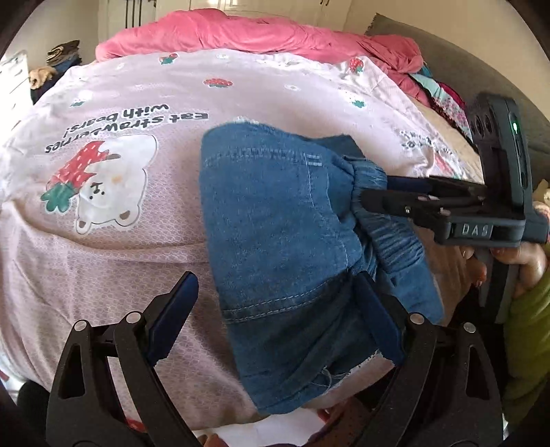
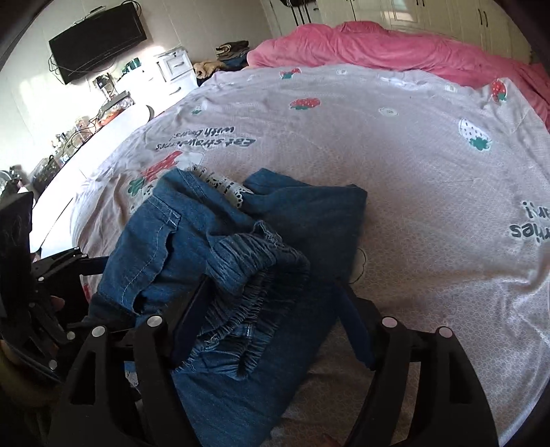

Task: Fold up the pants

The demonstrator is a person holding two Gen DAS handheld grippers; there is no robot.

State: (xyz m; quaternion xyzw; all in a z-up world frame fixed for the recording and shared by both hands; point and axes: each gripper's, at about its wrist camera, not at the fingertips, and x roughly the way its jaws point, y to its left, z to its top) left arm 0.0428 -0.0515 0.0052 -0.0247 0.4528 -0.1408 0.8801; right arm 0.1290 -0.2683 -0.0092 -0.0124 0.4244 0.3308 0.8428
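Note:
Blue denim pants [image 1: 275,220] lie folded on a pink strawberry-print bedsheet [image 1: 137,223]. Their gathered elastic waistband [image 1: 388,223] is at the right. My left gripper [image 1: 275,292] is open, its right finger over the denim near the lower edge. My right gripper [image 1: 378,192] comes in from the right in the left wrist view, its fingers at the waistband. In the right wrist view the right gripper [image 2: 271,309] is open, with the bunched waistband [image 2: 254,275] of the pants [image 2: 309,220] between its fingers; white lace trim [image 2: 227,185] shows at the far edge.
A pink blanket [image 1: 257,31] is heaped at the far end of the bed. Mixed clothes [image 1: 443,96] lie by a grey headboard [image 1: 481,68]. A wall TV [image 2: 98,41], white drawers [image 2: 172,68] and a cluttered counter [image 2: 79,134] stand to the left.

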